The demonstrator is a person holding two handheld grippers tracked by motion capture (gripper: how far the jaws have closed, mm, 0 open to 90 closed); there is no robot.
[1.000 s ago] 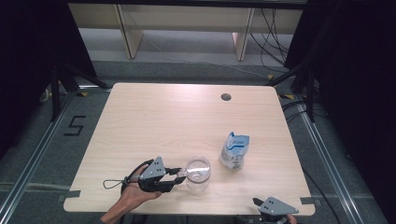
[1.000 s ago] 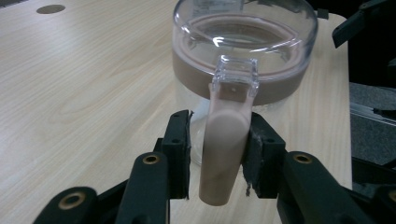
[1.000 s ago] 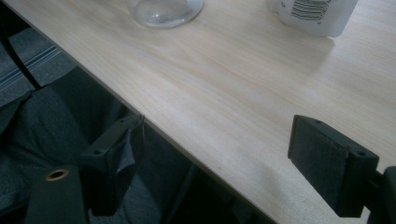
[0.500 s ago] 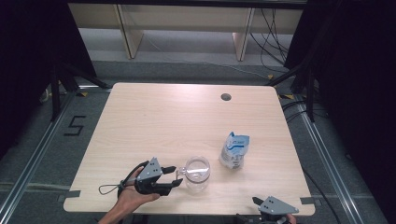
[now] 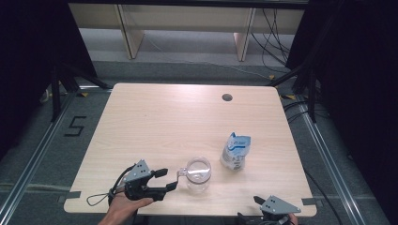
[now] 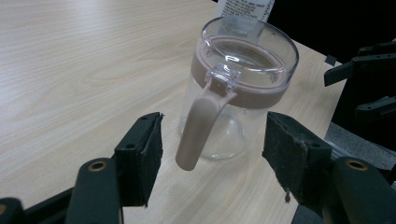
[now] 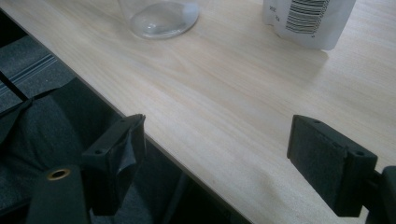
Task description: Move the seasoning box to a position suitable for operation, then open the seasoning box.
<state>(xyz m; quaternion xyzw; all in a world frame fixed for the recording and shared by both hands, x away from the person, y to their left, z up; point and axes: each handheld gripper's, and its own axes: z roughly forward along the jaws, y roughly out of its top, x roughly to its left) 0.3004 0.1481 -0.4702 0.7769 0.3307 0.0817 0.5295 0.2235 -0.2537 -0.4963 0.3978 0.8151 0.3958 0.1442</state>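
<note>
wood table (image 5: 155, 122) | clear jar (image 6: 243, 93) (beige handle, lidded) | upright

- In the right gripper view, the top edge cuts off the glass jar (image 7: 161, 16), so we see its base alone; its lid and handle lie outside the picture.
- The same edge crops the white pouch (image 7: 308, 21); we see a barcode, but the small print beside it is too fine to read.
- In the left gripper view, the pouch (image 6: 245, 8) stands behind the jar (image 6: 233, 93) and is cut by the top edge.
- In the high view, the right gripper (image 5: 277, 207) is clipped by the bottom edge, and the pouch's (image 5: 235, 151) printing is too small to read.
</note>
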